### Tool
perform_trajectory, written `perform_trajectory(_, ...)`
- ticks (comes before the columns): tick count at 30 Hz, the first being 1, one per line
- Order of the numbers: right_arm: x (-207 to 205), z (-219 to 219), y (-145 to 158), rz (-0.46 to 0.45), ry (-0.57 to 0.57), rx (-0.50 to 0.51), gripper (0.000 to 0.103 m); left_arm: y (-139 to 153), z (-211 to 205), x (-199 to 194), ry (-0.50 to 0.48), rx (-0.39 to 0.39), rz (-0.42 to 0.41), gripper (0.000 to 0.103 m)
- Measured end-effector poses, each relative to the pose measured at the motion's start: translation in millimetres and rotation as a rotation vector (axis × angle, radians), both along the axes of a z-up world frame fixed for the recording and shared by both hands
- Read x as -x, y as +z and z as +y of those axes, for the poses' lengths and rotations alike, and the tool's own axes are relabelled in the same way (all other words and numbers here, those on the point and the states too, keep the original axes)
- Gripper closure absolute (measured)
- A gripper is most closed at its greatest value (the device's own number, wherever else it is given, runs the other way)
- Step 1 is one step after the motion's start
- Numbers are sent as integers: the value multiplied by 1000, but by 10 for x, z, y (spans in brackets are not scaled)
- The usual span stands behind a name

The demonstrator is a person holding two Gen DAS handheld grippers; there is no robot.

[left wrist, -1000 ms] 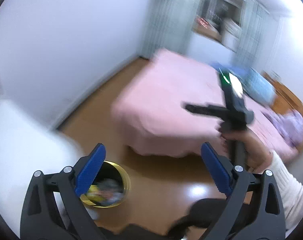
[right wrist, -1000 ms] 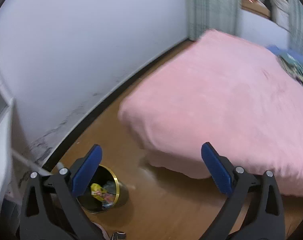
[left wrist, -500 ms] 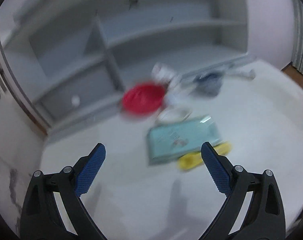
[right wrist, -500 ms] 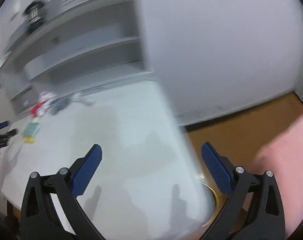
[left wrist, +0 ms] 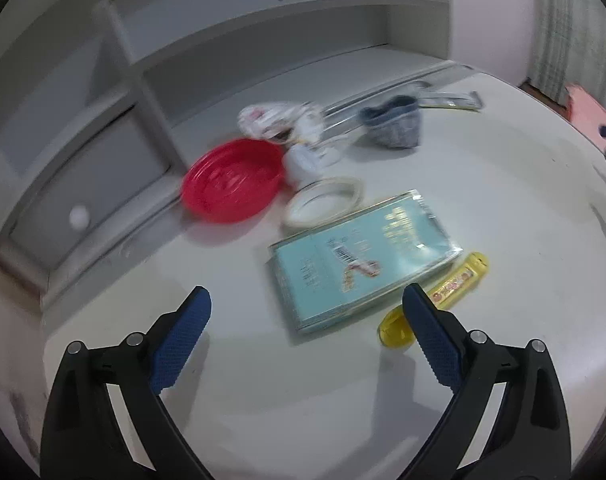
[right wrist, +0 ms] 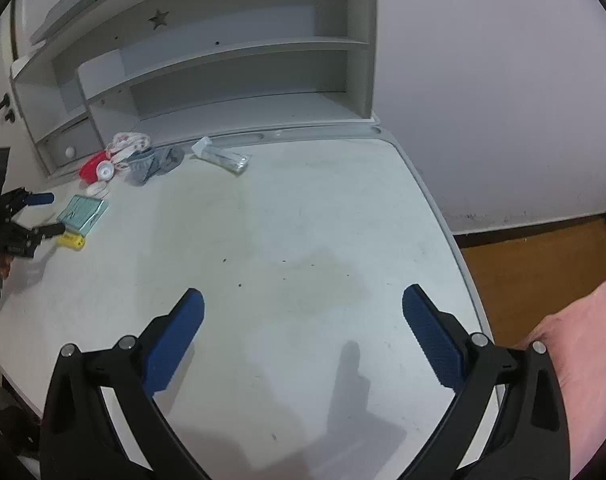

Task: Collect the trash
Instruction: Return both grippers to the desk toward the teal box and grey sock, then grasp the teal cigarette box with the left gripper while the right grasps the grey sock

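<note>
Left wrist view first: the left gripper (left wrist: 307, 312) hangs over the white desk (left wrist: 503, 184) with its jaws spread wide and nothing between them. The yellow wrapper (left wrist: 459, 280) lies at about 3 o'clock from the gap, right beside the right finger's tip, touching the lower right edge of a teal book (left wrist: 363, 256). Up at 12 o'clock there's a roll of tape (left wrist: 323, 200), and a red bowl (left wrist: 233, 180) sits at 11 o'clock. Behind those is a crumpled white wrapper (left wrist: 279, 120), kinda blurry, then a grey-blue pouch (left wrist: 395, 124) at 1 o'clock and a clear plastic packet (left wrist: 451, 98) further back. Grey shelves (left wrist: 223, 40) run along the back of the desk.

Right wrist view: the right gripper (right wrist: 303, 320) also has its jaws wide apart, empty, over a bare patch of the desk. All the clutter is way off at 10 o'clock: the yellow wrapper (right wrist: 70, 240) beside the teal book (right wrist: 83, 210), the pouch (right wrist: 153, 162), and the clear packet (right wrist: 223, 156) at about 11 o'clock. The left gripper (right wrist: 39, 214) shows at the far left edge, its fingers close to the yellow wrapper, though whether they touch is too small to tell. Wooden floor (right wrist: 543, 264) shows at 3 o'clock past the desk edge.
</note>
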State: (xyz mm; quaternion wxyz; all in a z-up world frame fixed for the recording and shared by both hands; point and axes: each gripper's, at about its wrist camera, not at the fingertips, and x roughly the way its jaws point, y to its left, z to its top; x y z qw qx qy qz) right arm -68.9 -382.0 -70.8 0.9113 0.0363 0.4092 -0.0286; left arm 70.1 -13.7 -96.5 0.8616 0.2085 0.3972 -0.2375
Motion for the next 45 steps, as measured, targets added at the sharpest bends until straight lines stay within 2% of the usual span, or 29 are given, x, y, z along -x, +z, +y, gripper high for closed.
perform_trajectory(12,-119,81,-25,10,19,-33,7,-102,-283,-228,-35,24,48,9)
perform_trajectory(17,-158,90,-57,16,21,-43,7,-158,-383,-239,-20,117,109,8)
perform_trajectory(22,-204,114,-66,15,31,-51,7,-156,-587,-85,-37,129,124,8)
perform_trajectory(27,-210,115,-115,24,41,-58,7,-130,-745,236,-97,192,182,8)
perform_trajectory(31,-223,110,-171,34,46,-73,7,-123,-830,205,-42,100,131,8)
perform_trajectory(35,-231,125,-162,22,56,-88,7,-135,-940,54,-43,69,127,8)
perform_trajectory(36,-238,129,-153,17,59,-88,7,-140,-976,42,-49,54,124,9)
perform_trajectory(37,-243,134,-148,13,61,-88,7,-146,-1013,18,-62,50,123,14)
perform_trajectory(38,-249,135,-146,12,62,-89,7,-138,-1038,-5,-79,75,142,27)
perform_trajectory(40,-269,142,-151,13,62,-96,7,-101,-1104,-46,-74,67,143,40)
perform_trajectory(43,-325,184,-151,14,75,-104,7,-58,-1073,-64,-43,106,184,41)
perform_trajectory(45,-375,235,-136,10,94,-99,7,55,-958,-12,-7,118,136,41)
